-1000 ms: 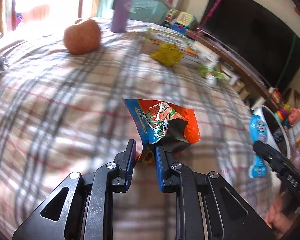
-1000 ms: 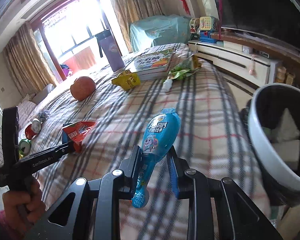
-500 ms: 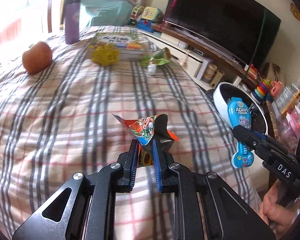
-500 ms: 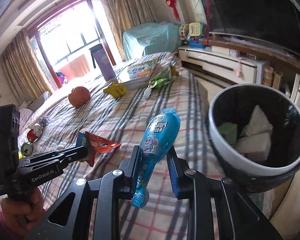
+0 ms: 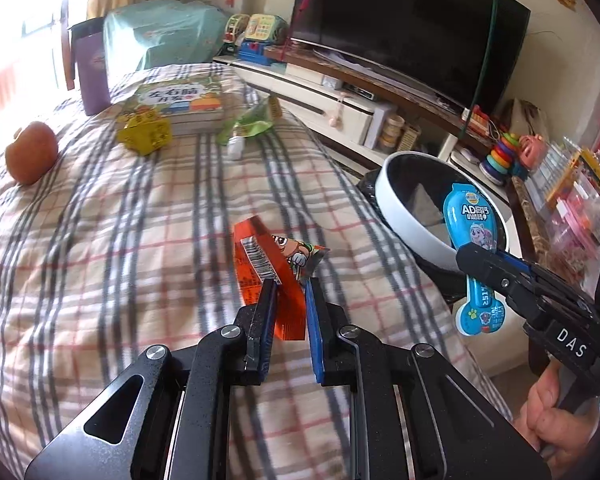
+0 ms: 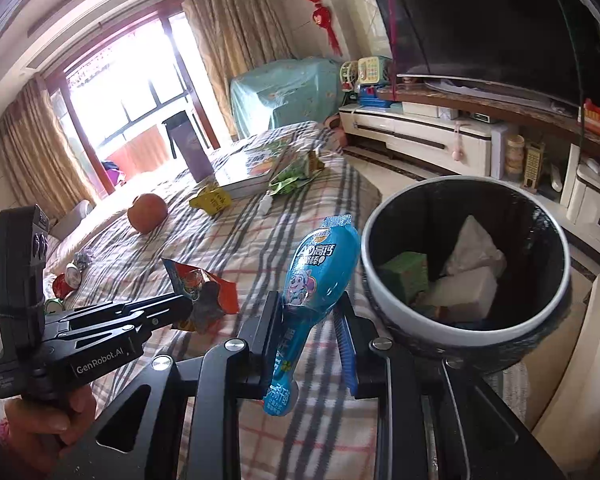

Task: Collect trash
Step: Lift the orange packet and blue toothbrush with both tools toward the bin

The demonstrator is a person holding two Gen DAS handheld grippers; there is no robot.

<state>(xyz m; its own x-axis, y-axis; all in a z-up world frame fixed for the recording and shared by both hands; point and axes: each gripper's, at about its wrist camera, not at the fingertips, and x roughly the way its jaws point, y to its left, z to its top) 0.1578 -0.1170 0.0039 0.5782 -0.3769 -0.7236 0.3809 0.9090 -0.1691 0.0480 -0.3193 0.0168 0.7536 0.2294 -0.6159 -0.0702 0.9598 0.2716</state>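
Note:
My left gripper [image 5: 291, 286] is shut on an orange snack wrapper [image 5: 266, 264], held above the plaid bed; the right wrist view shows the same wrapper [image 6: 198, 292] in the left gripper [image 6: 182, 308]. My right gripper [image 6: 308, 308] is shut on a blue candy packet [image 6: 320, 264], which stands upright between the fingers. In the left wrist view that blue packet [image 5: 470, 224] hangs in front of the bin. The white-rimmed black trash bin [image 6: 384, 280] stands just right of the bed and holds white paper and a green box.
On the bed lie an apple [image 5: 31, 152], a yellow wrapper [image 5: 144, 132], a green wrapper [image 5: 250, 124], a book [image 5: 180, 100] and a purple cup [image 5: 90, 68]. Cans [image 6: 66, 280] sit at the bed's left. A TV [image 5: 412, 28] on a low cabinet stands beyond the bin.
Both grippers have swung right, toward the bin, each still carrying its wrapper. The bin has come into full view. The orange wrapper has twisted in the left gripper's grasp.

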